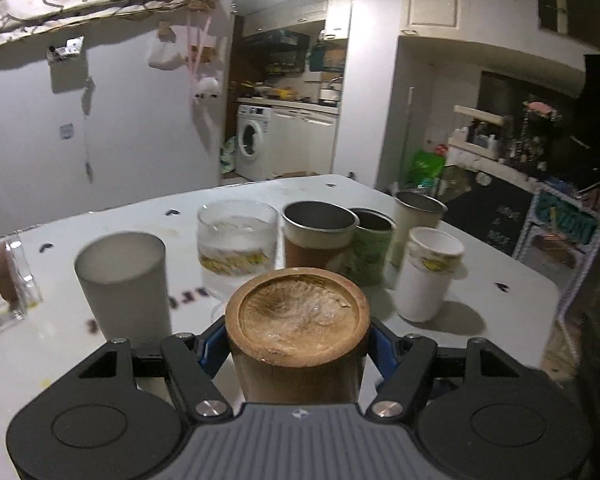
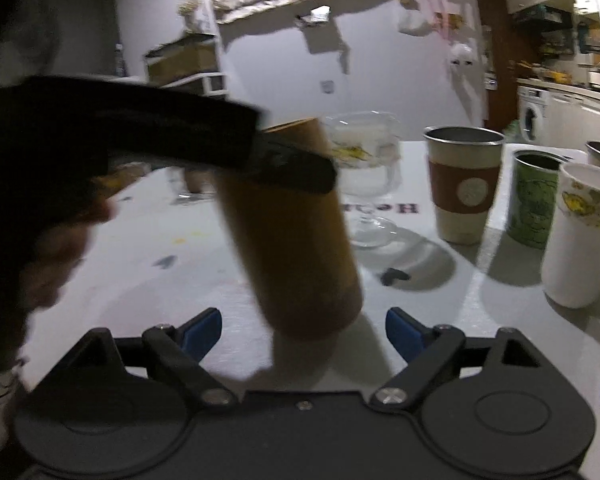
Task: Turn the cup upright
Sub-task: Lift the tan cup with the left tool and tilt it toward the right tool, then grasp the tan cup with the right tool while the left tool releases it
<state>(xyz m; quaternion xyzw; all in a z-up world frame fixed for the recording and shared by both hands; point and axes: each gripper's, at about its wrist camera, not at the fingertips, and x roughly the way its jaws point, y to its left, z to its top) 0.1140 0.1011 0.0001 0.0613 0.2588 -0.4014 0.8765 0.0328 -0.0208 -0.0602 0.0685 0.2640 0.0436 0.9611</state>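
Left gripper [image 1: 296, 354] clamped on bamboo cup [image 1: 297, 332], closed base facing up, cup tilted, apparently just above table [image 2: 180, 264]. Right gripper [image 2: 303, 330] spread wide, holding nothing, just below cup.

Your black left gripper [image 1: 297, 342] has blue finger pads [image 1: 210, 346], a ribbed grey centre plate, round black discs on either side and silver pivot screws. Your black right gripper [image 2: 303, 330] is built alike, with blue pads [image 2: 202, 330]. A black sleeve covers your left forearm [image 2: 120, 132]; bare, blurred skin shows beneath.
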